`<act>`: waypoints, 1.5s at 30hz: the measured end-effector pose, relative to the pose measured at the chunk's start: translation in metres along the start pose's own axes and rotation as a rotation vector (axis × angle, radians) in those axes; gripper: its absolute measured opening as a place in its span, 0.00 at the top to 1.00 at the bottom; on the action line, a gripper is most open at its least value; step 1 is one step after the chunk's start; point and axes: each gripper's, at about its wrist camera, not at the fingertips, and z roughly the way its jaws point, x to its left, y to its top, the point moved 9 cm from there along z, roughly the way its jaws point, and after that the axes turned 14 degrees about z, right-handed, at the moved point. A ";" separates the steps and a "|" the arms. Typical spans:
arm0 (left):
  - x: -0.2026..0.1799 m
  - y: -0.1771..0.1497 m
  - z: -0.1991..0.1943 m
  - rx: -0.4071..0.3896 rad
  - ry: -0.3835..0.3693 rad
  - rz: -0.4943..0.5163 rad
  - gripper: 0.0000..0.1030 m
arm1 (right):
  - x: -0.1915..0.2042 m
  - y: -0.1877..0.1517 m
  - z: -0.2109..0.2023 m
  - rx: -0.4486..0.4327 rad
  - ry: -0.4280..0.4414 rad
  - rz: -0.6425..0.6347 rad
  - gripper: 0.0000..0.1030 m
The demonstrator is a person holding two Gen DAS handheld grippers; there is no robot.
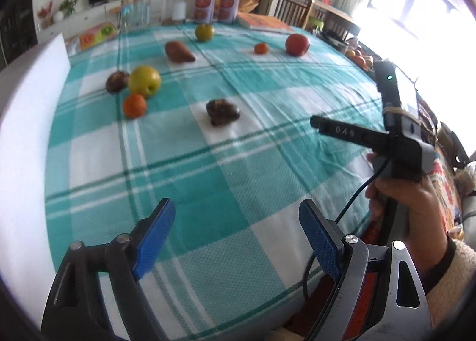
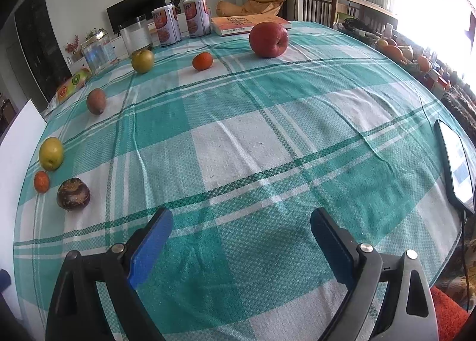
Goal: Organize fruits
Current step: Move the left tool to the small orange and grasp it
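Both claws hover with jaws spread wide and nothing between them: the left claw (image 1: pixel 236 216) and the right claw (image 2: pixel 241 223) over the teal-checked surface (image 2: pixel 267 138). From the right wrist view, a dark brown fruit (image 2: pixel 73 194) lies at nine o'clock, with a small orange (image 2: pixel 41 181) and a yellow apple (image 2: pixel 51 153) just beyond. A red apple (image 2: pixel 269 39) sits at twelve o'clock, a tangerine (image 2: pixel 202 61) near it at eleven. A phone (image 2: pixel 456 167) lies at three o'clock.
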 end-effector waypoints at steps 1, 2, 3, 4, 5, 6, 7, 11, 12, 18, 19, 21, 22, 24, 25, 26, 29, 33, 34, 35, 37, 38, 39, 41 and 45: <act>0.003 -0.004 0.006 0.016 0.004 -0.013 0.16 | 0.000 0.000 0.000 0.001 0.000 0.000 0.09; 0.006 -0.008 0.011 0.031 0.013 -0.023 0.16 | 0.000 0.000 0.000 0.002 0.001 0.000 0.09; 0.010 -0.012 0.014 0.040 0.021 -0.033 0.16 | 0.000 0.000 0.000 0.003 0.001 0.000 0.09; 0.014 -0.014 0.016 0.044 0.028 -0.042 0.16 | 0.000 0.000 0.000 0.004 0.002 0.001 0.09; 0.018 -0.016 0.018 0.049 0.036 -0.052 0.16 | 0.000 0.000 0.000 0.004 0.002 0.001 0.09; 0.022 -0.017 0.019 0.051 0.042 -0.060 0.16 | 0.000 -0.001 0.000 0.005 0.004 0.003 0.09; 0.025 -0.018 0.020 0.050 0.046 -0.066 0.16 | 0.000 -0.001 0.001 0.007 0.005 0.004 0.09; 0.032 -0.020 0.027 0.054 0.060 -0.076 0.16 | 0.001 -0.002 0.002 0.017 0.008 0.005 0.09; 0.036 -0.018 0.029 0.047 0.065 -0.073 0.16 | 0.001 -0.002 0.002 0.018 0.009 0.007 0.09; 0.074 0.016 0.028 -0.039 0.117 -0.124 0.16 | 0.000 -0.002 0.003 0.021 0.015 0.013 0.09; 0.083 0.024 0.028 -0.061 0.134 -0.136 0.16 | 0.000 -0.002 0.004 0.021 0.015 0.014 0.09; 0.102 0.039 0.031 -0.100 0.175 -0.150 0.16 | 0.000 -0.002 0.003 0.021 0.015 0.014 0.09; 0.110 0.046 0.034 -0.112 0.195 -0.150 0.18 | 0.000 -0.002 0.003 0.021 0.015 0.014 0.09; 0.121 0.057 0.044 -0.117 0.225 -0.136 0.18 | 0.000 -0.001 0.003 0.021 0.017 0.016 0.09; 0.124 0.061 0.051 -0.107 0.234 -0.127 0.18 | 0.000 -0.001 0.003 0.020 0.018 0.017 0.09; 0.127 0.063 0.057 -0.097 0.242 -0.115 0.18 | 0.000 -0.001 0.003 0.019 0.020 0.020 0.09; 0.131 0.065 0.072 -0.070 0.284 -0.079 0.18 | -0.001 0.002 -0.002 0.002 0.041 0.040 0.09; 0.133 0.063 0.074 -0.072 0.310 -0.059 0.30 | -0.004 0.004 -0.005 -0.007 0.060 0.064 0.09; 0.134 0.063 0.074 -0.075 0.310 -0.055 0.40 | -0.004 0.004 -0.004 -0.001 0.059 0.066 0.09; 0.134 0.063 0.074 -0.077 0.306 -0.055 0.53 | -0.004 0.004 -0.003 0.003 0.059 0.067 0.09; 0.137 0.062 0.073 -0.079 0.297 -0.064 0.65 | -0.002 0.004 -0.003 0.003 0.064 0.065 0.09; 0.138 0.062 0.073 -0.085 0.287 -0.072 0.68 | -0.001 0.004 -0.004 -0.001 0.074 0.062 0.09; 0.138 0.062 0.071 -0.092 0.278 -0.078 0.68 | 0.002 0.004 -0.006 -0.003 0.094 0.058 0.09; 0.139 0.061 0.067 -0.107 0.271 -0.084 0.69 | 0.013 0.003 -0.010 -0.002 0.163 0.039 0.09; 0.132 0.054 0.053 -0.120 0.238 -0.096 0.70 | 0.051 -0.001 -0.020 0.033 0.351 -0.026 0.09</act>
